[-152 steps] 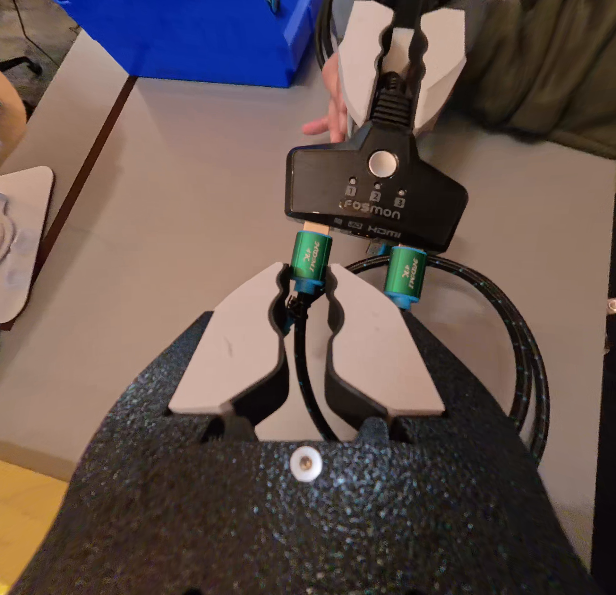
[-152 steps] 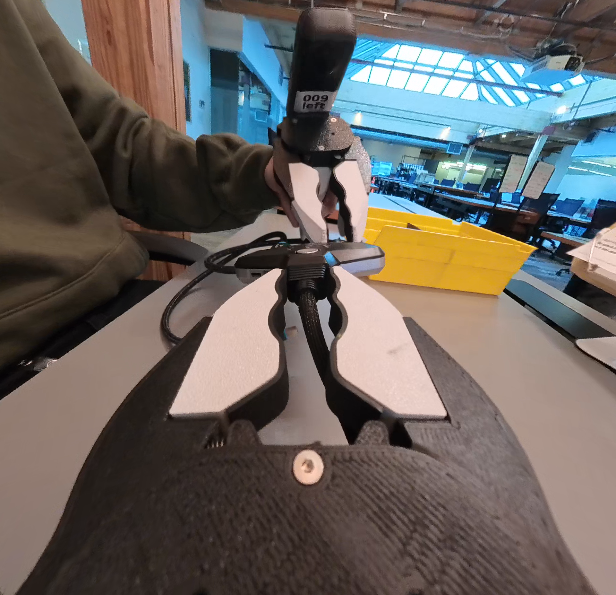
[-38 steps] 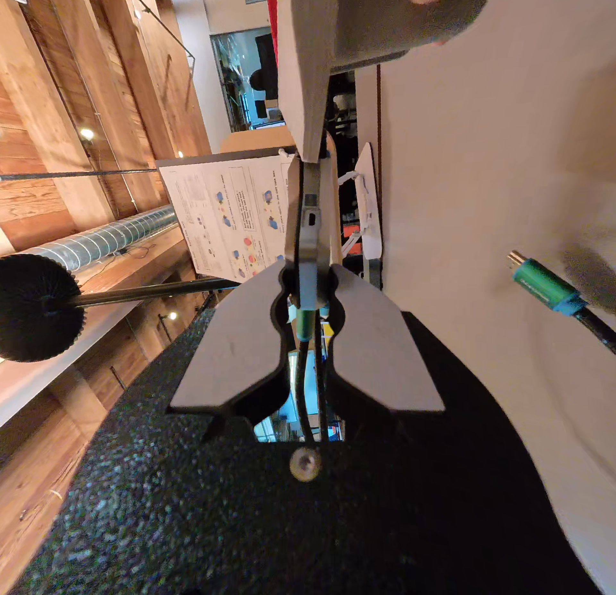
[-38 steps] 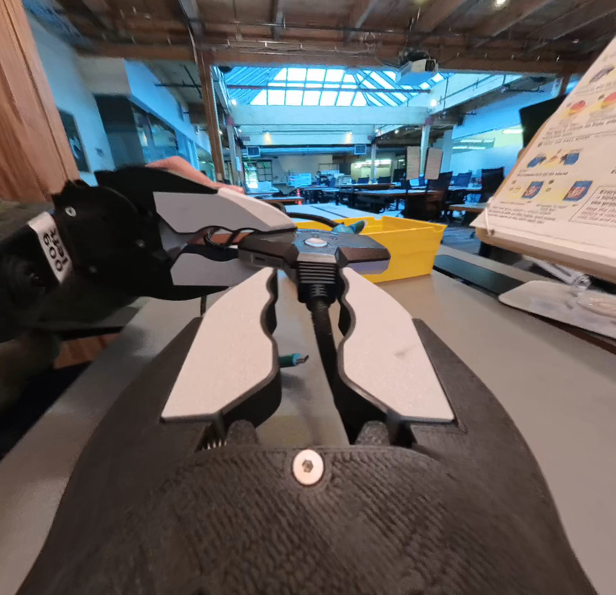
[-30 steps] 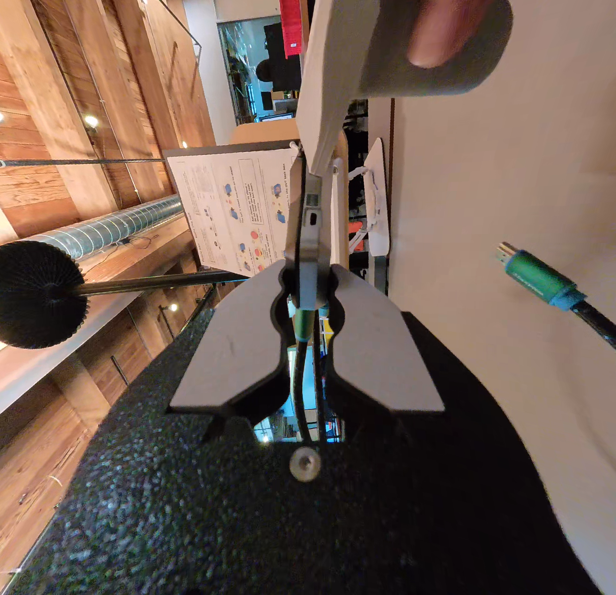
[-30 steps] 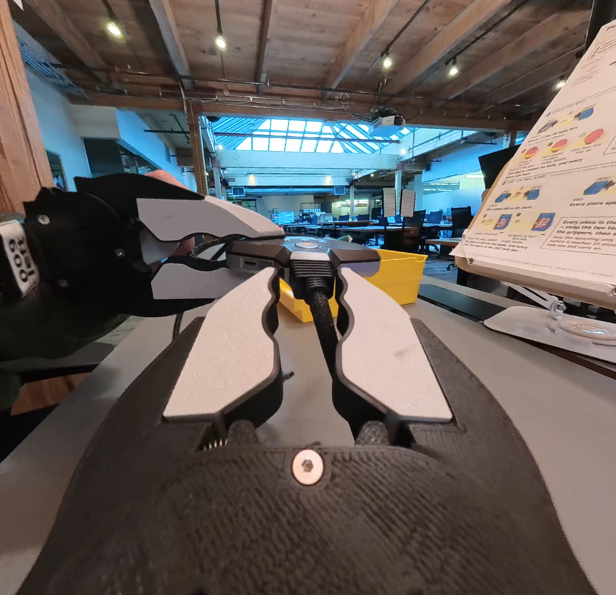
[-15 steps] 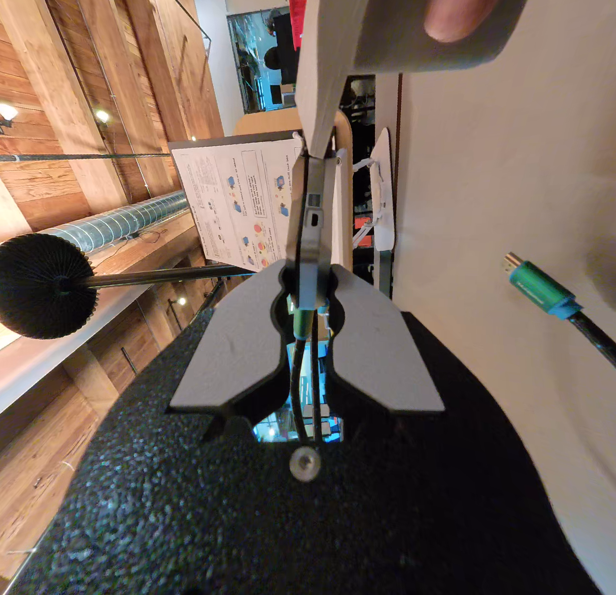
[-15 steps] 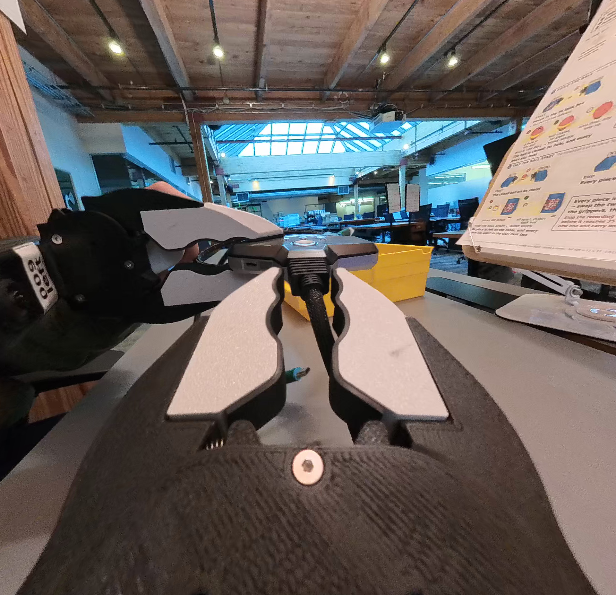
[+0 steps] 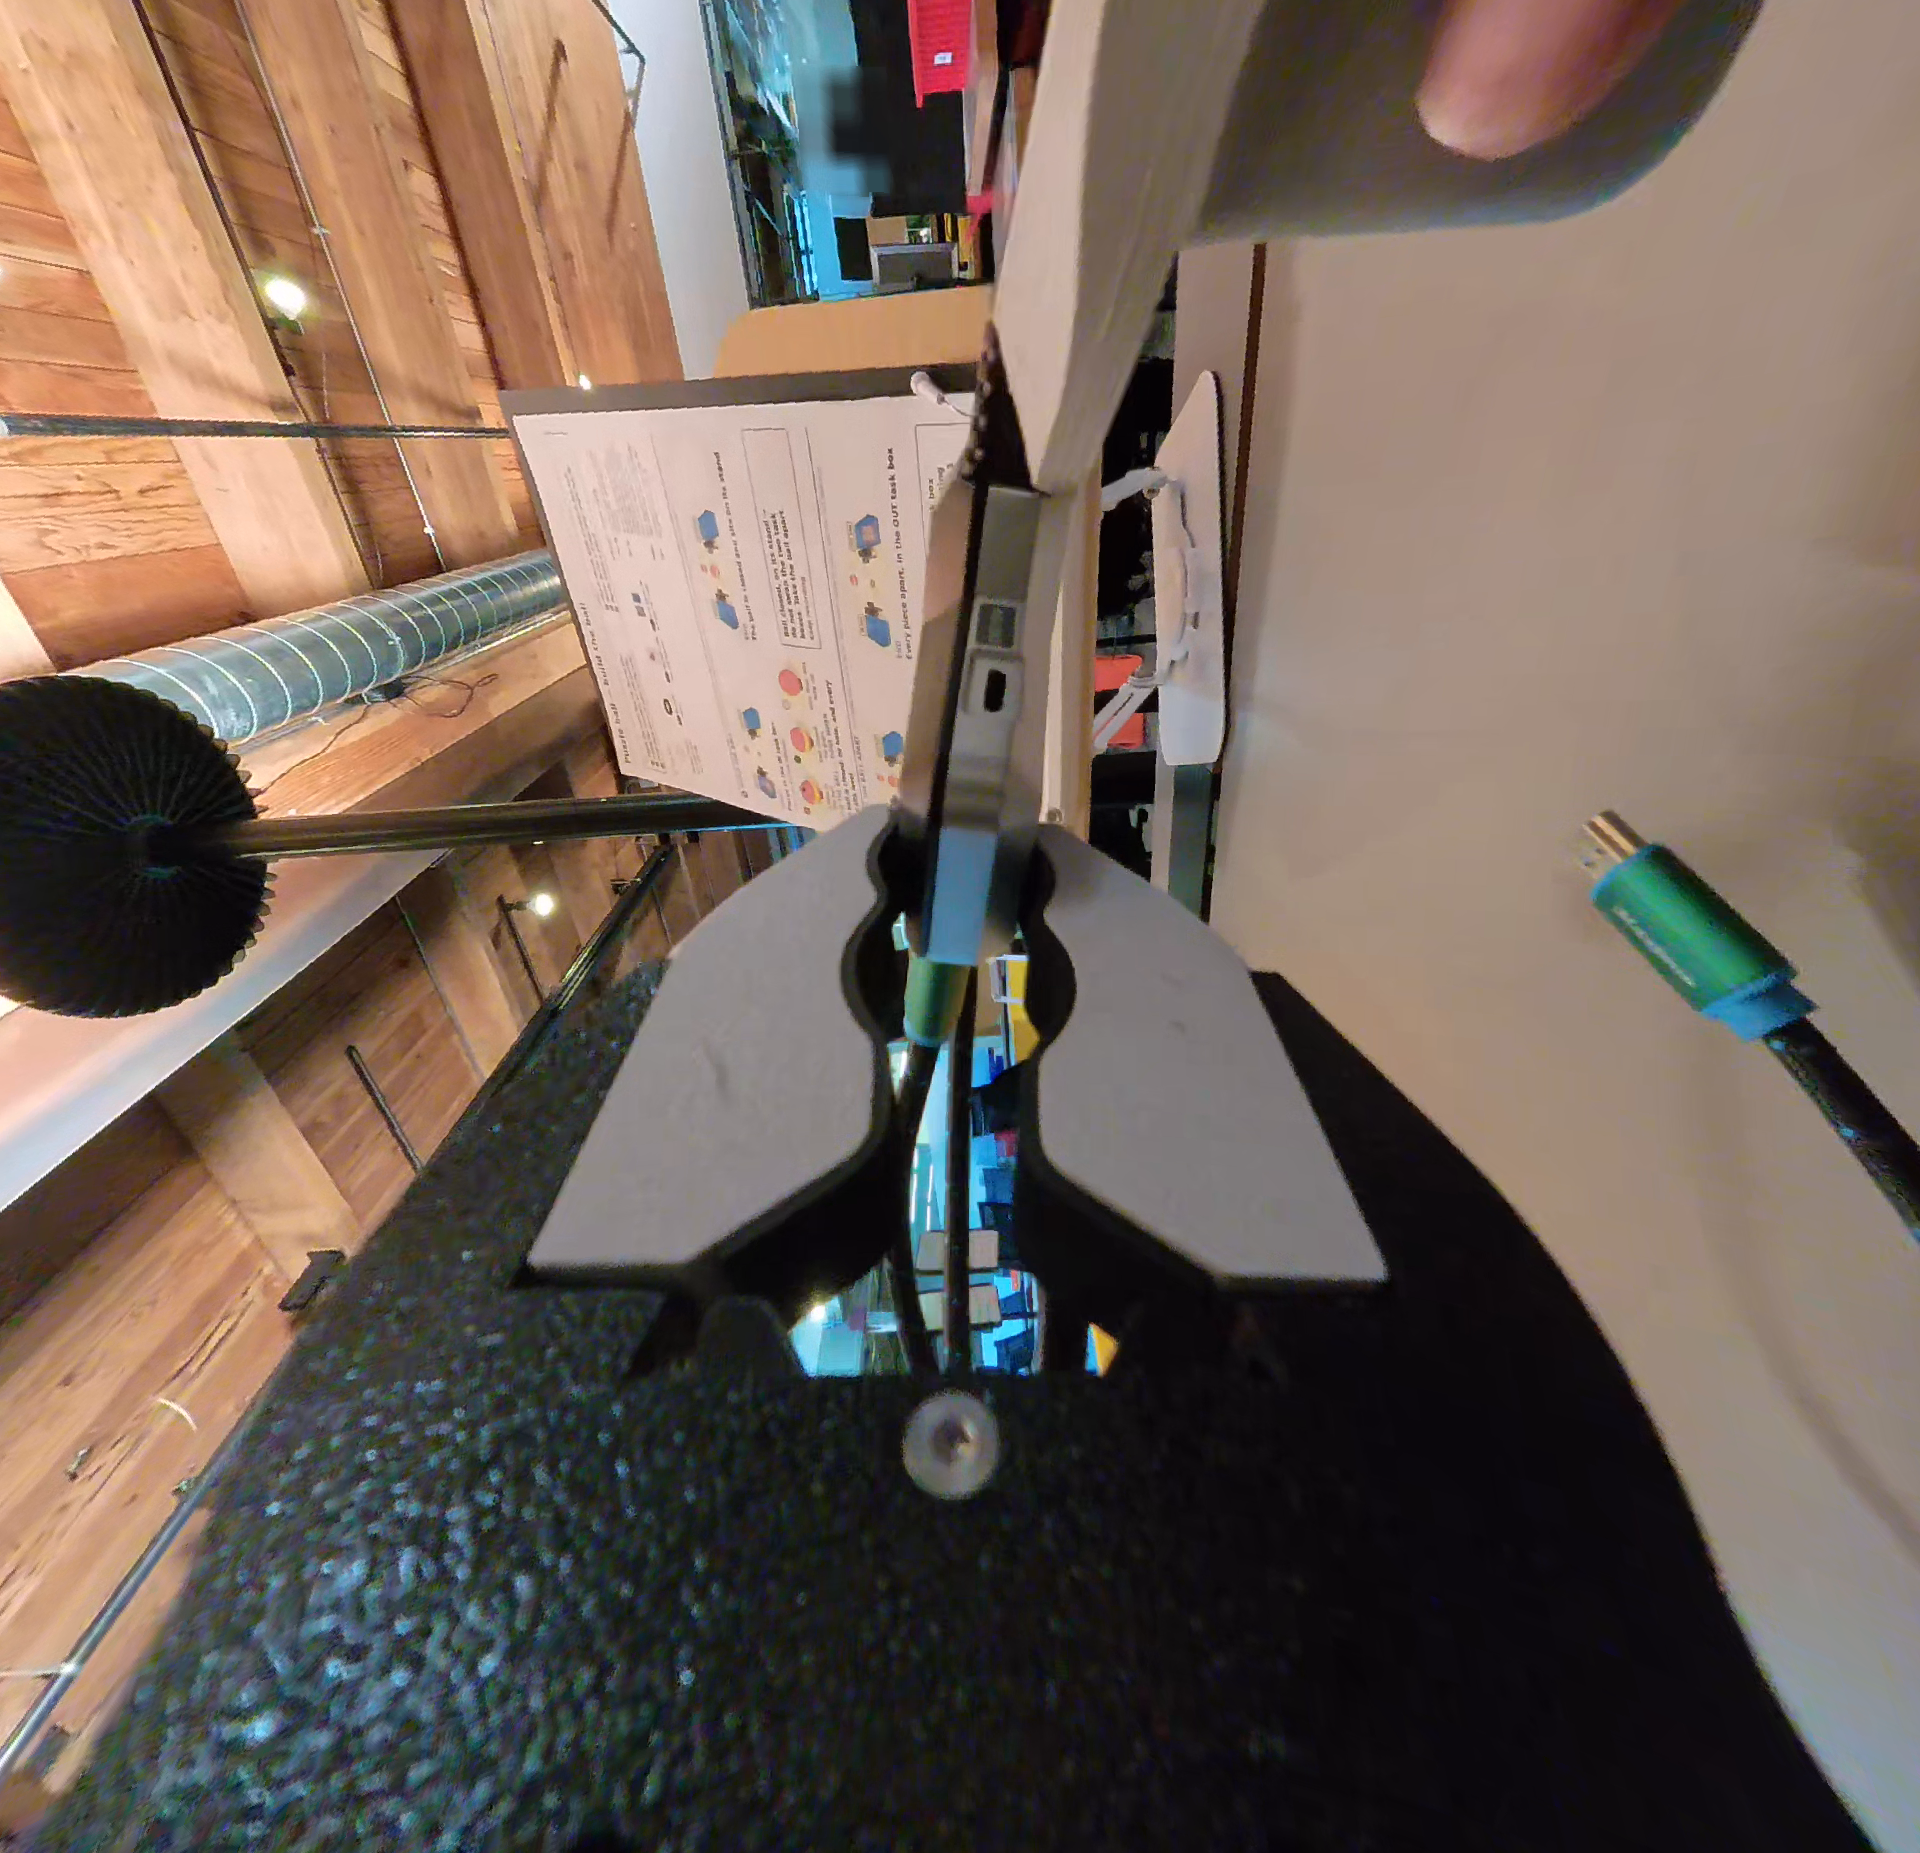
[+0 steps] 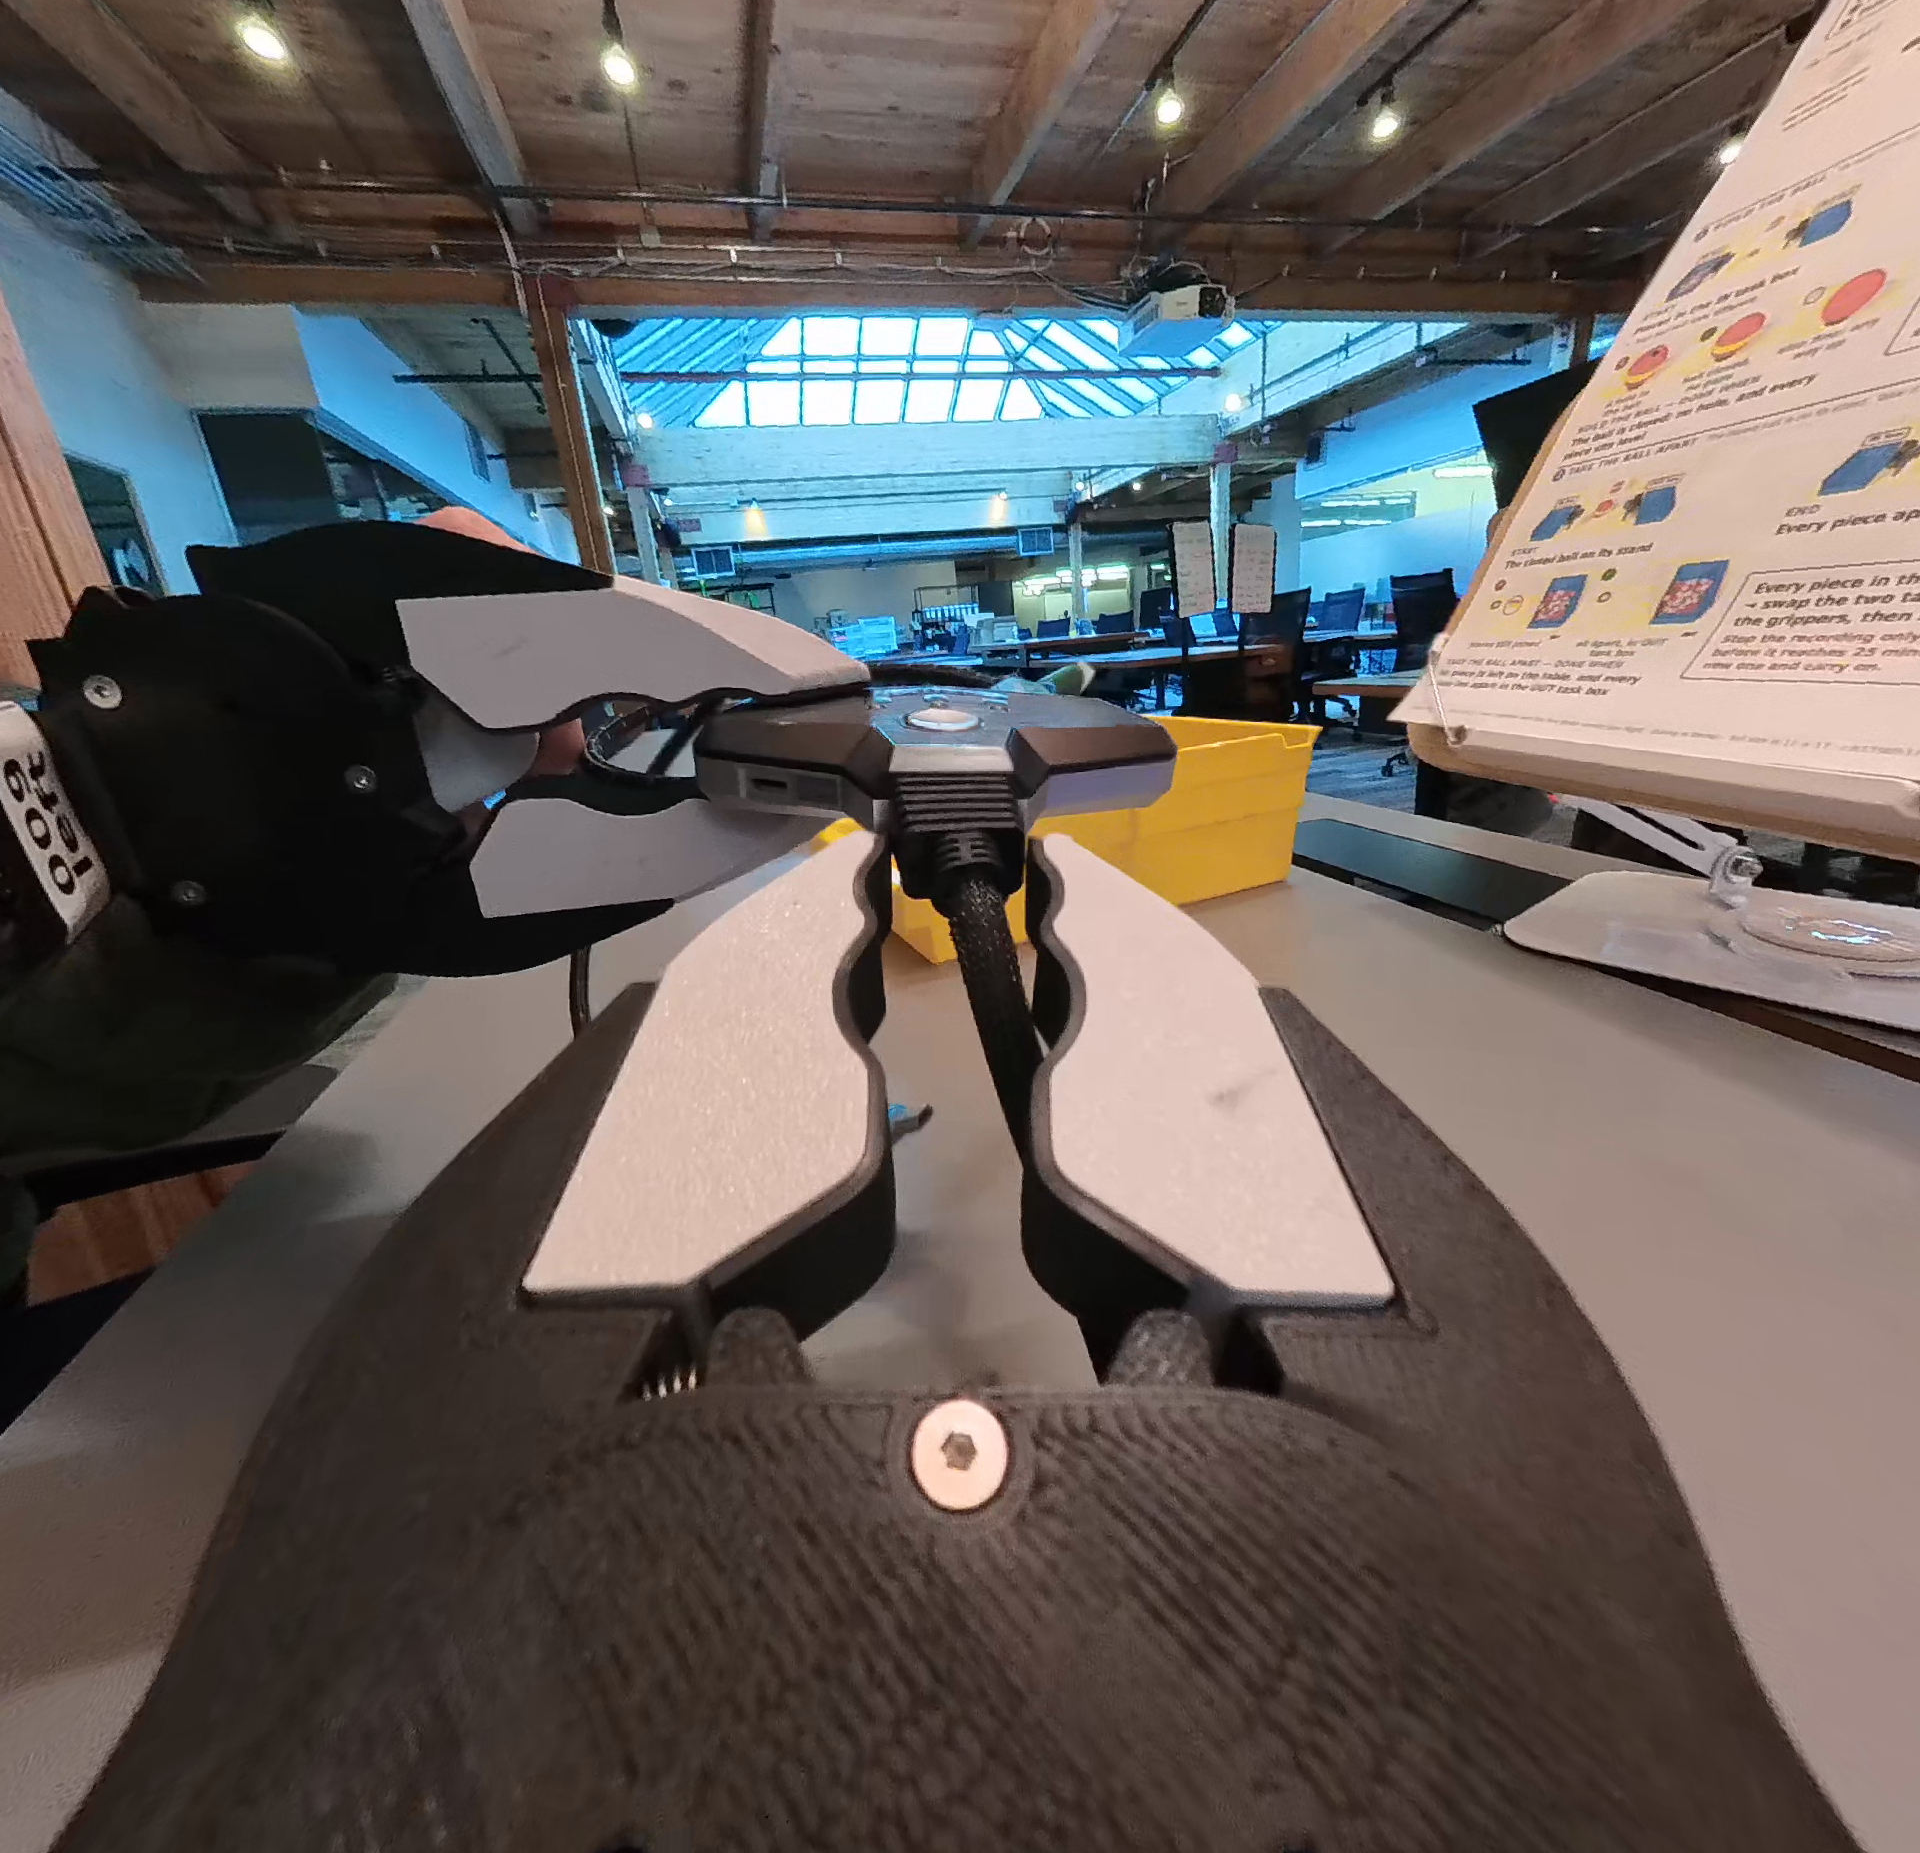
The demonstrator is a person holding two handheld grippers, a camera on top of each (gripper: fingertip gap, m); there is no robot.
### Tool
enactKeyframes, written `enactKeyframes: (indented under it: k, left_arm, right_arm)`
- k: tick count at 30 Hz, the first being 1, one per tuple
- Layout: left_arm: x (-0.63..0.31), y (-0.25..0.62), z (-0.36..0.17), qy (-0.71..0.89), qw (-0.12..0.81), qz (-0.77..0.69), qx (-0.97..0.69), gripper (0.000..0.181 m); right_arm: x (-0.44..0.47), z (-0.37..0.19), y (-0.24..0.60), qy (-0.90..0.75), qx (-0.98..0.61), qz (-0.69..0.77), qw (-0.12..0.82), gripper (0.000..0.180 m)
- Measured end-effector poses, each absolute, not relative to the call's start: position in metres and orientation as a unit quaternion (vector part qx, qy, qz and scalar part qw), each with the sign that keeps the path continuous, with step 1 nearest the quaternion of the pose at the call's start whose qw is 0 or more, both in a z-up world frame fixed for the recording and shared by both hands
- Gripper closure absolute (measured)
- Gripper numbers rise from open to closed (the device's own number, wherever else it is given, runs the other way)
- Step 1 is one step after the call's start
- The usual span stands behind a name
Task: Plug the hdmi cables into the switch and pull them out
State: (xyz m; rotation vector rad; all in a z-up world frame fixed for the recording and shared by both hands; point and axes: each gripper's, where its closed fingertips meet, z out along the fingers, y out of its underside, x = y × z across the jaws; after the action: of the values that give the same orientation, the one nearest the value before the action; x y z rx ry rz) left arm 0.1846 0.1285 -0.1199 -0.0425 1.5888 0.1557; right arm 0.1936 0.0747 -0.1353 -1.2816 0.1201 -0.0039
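The black HDMI switch (image 10: 935, 738) is held off the grey table (image 10: 1558, 1180) between both grippers. My right gripper (image 10: 961, 847) is shut on the ribbed neck of the switch's own braided cable (image 10: 987, 962). My left gripper (image 9: 961, 847) is rolled sideways and shut on the switch's edge (image 9: 982, 681). One green HDMI plug (image 9: 928, 993) sits in the switch, inside the hollow between the fingers. The left gripper also shows in the right wrist view (image 10: 831, 754). A second green plug (image 9: 1683, 930) lies loose on the table.
A yellow bin (image 10: 1195, 795) stands behind the switch. An instruction sheet on a stand (image 10: 1714, 504) is at the right, with its flat base (image 10: 1714, 941) on the table. A person's fingertip (image 9: 1507, 68) rests on the right gripper.
Since 5 s ago, one green plug has come out and lies on the table, and my left gripper has rolled sideways onto the switch. Over the last second the switch has barely shifted.
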Motion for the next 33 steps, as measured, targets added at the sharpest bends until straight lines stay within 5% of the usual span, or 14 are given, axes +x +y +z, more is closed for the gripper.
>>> enactKeyframes:
  k: [33]
  left_arm:
    - [0.18,0.123,-0.123,0.711,0.698,0.089,-0.01,0.162]
  right_arm:
    - [0.187,-0.128,0.063,0.029,-0.575,0.011,0.818,0.158]
